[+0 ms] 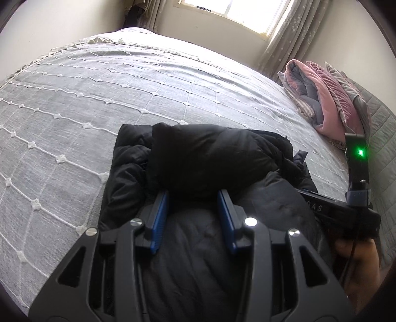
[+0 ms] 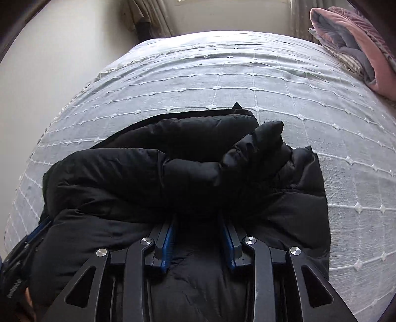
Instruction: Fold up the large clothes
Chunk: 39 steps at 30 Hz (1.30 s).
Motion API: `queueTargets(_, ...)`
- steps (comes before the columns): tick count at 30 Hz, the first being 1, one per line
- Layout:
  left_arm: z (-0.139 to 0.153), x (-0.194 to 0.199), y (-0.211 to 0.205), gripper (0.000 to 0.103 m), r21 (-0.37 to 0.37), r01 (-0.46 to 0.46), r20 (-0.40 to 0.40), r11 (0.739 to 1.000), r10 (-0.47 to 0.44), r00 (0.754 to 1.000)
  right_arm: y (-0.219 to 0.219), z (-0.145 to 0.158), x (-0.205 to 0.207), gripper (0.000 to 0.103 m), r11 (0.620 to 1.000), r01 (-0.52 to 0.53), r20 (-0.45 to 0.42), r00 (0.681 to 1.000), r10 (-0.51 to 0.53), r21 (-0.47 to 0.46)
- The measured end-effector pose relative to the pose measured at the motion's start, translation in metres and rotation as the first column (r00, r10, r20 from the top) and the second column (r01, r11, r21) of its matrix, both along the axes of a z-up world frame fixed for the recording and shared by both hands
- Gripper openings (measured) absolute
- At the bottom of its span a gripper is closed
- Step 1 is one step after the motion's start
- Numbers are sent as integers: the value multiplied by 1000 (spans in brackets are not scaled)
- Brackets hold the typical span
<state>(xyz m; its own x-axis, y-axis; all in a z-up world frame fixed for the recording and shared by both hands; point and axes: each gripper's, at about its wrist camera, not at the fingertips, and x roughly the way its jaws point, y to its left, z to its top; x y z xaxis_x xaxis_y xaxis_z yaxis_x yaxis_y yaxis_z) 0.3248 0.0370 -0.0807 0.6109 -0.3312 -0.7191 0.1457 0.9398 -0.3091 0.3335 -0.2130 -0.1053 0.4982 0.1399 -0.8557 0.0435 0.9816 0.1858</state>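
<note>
A black puffy jacket (image 1: 210, 158) lies bunched in thick folds on the bed, near its front edge. In the left wrist view my left gripper (image 1: 193, 195) has its blue pads (image 1: 160, 213) on either side of a fat rolled fold and is shut on it. In the right wrist view the same jacket (image 2: 148, 178) fills the foreground. My right gripper (image 2: 198, 220) has its fingertips buried under another fold, with fabric pinched between the blue pads (image 2: 169, 235). The right gripper's body with a green light (image 1: 360, 152) shows at the right of the left wrist view. A hand (image 1: 358, 260) holds it.
A grey bedspread (image 1: 99, 99) with a white stitched grid covers the bed (image 2: 247, 81). Folded pink and grey quilts (image 1: 329, 99) are piled at the far right (image 2: 366, 49). Behind the bed are a bright window (image 1: 235, 12) and curtains (image 1: 292, 37).
</note>
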Motion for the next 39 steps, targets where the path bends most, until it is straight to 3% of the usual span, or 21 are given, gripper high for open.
queueTargets(4,-2,-1,1,43,8,13,-11,1000,-13,1000,2,1,3,34,1000,12,-2,1000,-12,-8)
queueTargets(7,10,-10,9,43,9,24,-37,1000,-24,999,1,23,-18,38,999,33,7,999,-33,-27)
queueTargets(8,17,-15,14,43,1,24,-41,1000,-24,999,-7,36,-34,44,998,52,36,998,-52,20)
queueTargets(10,30,-28,27,51,-20,15,-59,1000,-16,998,-19,60,-70,80,993,57,101,993,-68,100)
queueTargets(12,37,-41,40,66,-50,6,-90,999,-10,996,-31,78,-114,87,988,85,154,982,-105,128)
queueTargets(15,34,-63,60,70,-85,-29,-125,996,18,992,-51,78,-157,87,976,101,160,978,-133,194)
queueTargets(19,6,-74,81,71,-146,-57,-217,988,24,976,-67,44,-190,87,944,152,95,978,-187,293)
queueTargets(21,-4,-72,87,74,-197,-68,-252,978,17,968,-76,30,-189,87,934,173,34,981,-193,312)
queueTargets(27,-12,-68,80,74,-256,-26,-266,966,-45,963,-88,16,-177,87,863,154,9,984,-180,481)
queueTargets(30,-17,-65,87,74,-328,-39,-289,944,-61,956,-87,5,-169,87,872,165,-15,984,-178,461)
queueTargets(39,-28,-64,90,75,-402,-51,-323,914,-90,942,-84,-7,-160,88,844,167,-36,984,-174,509)
